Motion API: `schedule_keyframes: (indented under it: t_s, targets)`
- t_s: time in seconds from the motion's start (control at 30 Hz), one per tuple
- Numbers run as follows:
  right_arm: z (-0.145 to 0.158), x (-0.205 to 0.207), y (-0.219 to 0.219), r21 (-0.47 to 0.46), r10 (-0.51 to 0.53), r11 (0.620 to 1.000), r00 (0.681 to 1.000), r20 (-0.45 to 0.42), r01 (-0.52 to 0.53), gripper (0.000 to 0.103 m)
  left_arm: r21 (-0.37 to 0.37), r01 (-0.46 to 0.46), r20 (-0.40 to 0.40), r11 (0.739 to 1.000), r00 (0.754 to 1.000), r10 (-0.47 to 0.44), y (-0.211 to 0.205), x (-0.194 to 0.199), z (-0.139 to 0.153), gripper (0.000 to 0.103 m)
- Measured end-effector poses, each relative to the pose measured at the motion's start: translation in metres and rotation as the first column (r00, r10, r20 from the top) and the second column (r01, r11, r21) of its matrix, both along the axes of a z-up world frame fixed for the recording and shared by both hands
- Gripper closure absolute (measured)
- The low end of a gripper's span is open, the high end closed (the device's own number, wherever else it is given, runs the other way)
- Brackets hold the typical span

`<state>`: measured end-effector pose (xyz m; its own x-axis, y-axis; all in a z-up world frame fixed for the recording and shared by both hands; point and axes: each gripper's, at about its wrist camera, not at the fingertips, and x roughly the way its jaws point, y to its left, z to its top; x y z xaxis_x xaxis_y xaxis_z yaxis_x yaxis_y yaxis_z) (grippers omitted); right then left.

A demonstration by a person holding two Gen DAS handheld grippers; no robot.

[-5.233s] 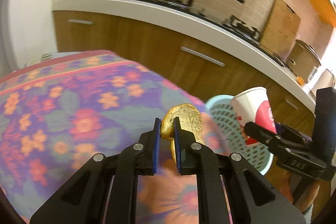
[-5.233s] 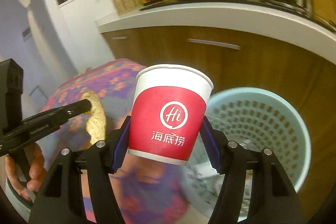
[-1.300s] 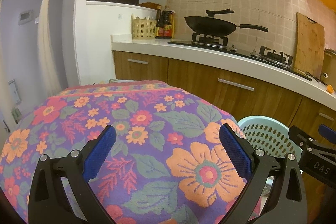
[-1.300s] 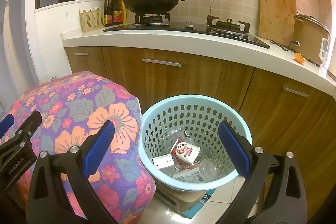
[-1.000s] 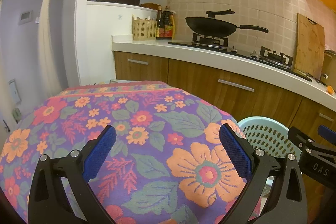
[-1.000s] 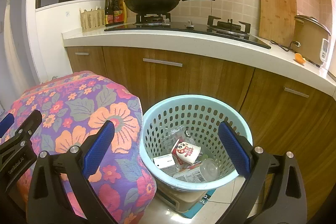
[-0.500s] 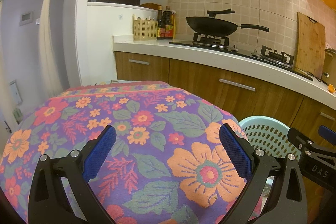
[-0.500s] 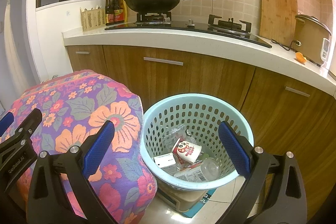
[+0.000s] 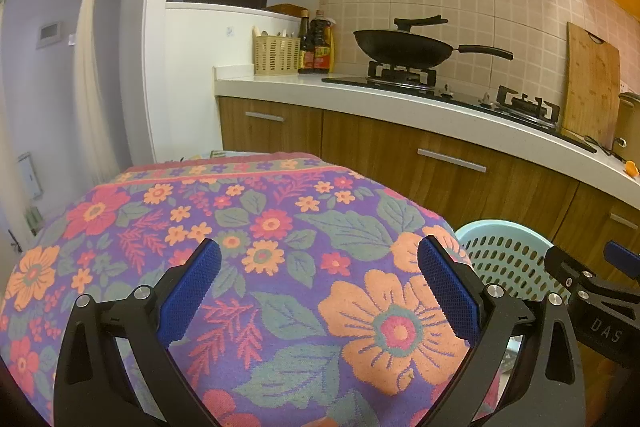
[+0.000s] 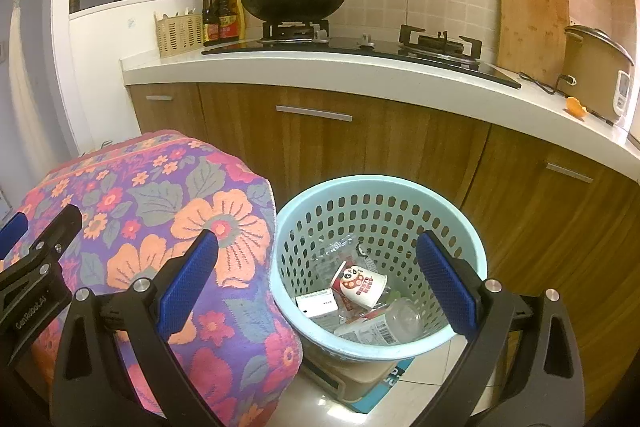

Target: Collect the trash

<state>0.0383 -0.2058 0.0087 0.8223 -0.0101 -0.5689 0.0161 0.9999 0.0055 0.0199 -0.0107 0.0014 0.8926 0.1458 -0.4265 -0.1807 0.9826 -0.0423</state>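
The left hand-held gripper is hanging over the floral-patterned purple, orange and green cloth that is covering the tabletop, its two blue-padded fingers spread wide with nothing between them. The right hand-held gripper is likewise spread wide and holding nothing, and it is pointing down toward the round light-blue perforated plastic basket standing just beside the cloth-draped tabletop edge, in front of the brown wooden cabinet doors.

The trash is lying inside the basket: a white paper cup with a red cartoon print is resting on its side near the middle, a small white rectangular box is sitting just left of it, a clear plastic bottle with a barcode label is lying below them, and crumpled clear plastic wrap is lying behind the cup. The basket is resting on a beige box on the tiled floor.

In the left wrist view the basket's rim is showing at the right, past the cloth, with part of the right gripper's black frame in front of it. On the white worktop behind, a black wok is sitting on the gas hob, with dark sauce bottles and a woven yellow utensil holder to its left and a wooden cutting board leaning on the tiled wall to its right.
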Motion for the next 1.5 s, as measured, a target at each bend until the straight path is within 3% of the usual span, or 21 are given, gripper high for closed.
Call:
schedule_keyframes:
  t_s: [0.53,0.7,0.87,1.5]
  targets:
    - [0.002,0.000,-0.001,0.000,0.001,1.000,1.000,0.003,-0.001,0.009,-0.005,0.017,0.007,1.000,1.000,-0.017,0.000,-0.001,0.000,0.008]
    - [0.007,-0.005,0.005,-0.037,0.000,0.999,1.000,0.028,0.001,0.009,-0.004,0.012,0.008,1.000,1.000,-0.012,0.000,-0.001,0.000,0.008]
    - [0.009,-0.004,0.003,0.003,0.013,1.000,1.000,0.011,-0.013,0.009,-0.008,0.012,0.011,1.000,1.000,-0.012,0.001,-0.002,0.000,0.008]
    - [0.014,-0.010,0.002,0.001,-0.003,1.000,1.000,0.020,0.003,0.008,-0.012,0.012,0.000,1.000,1.000,-0.012,0.001,-0.001,0.002,0.007]
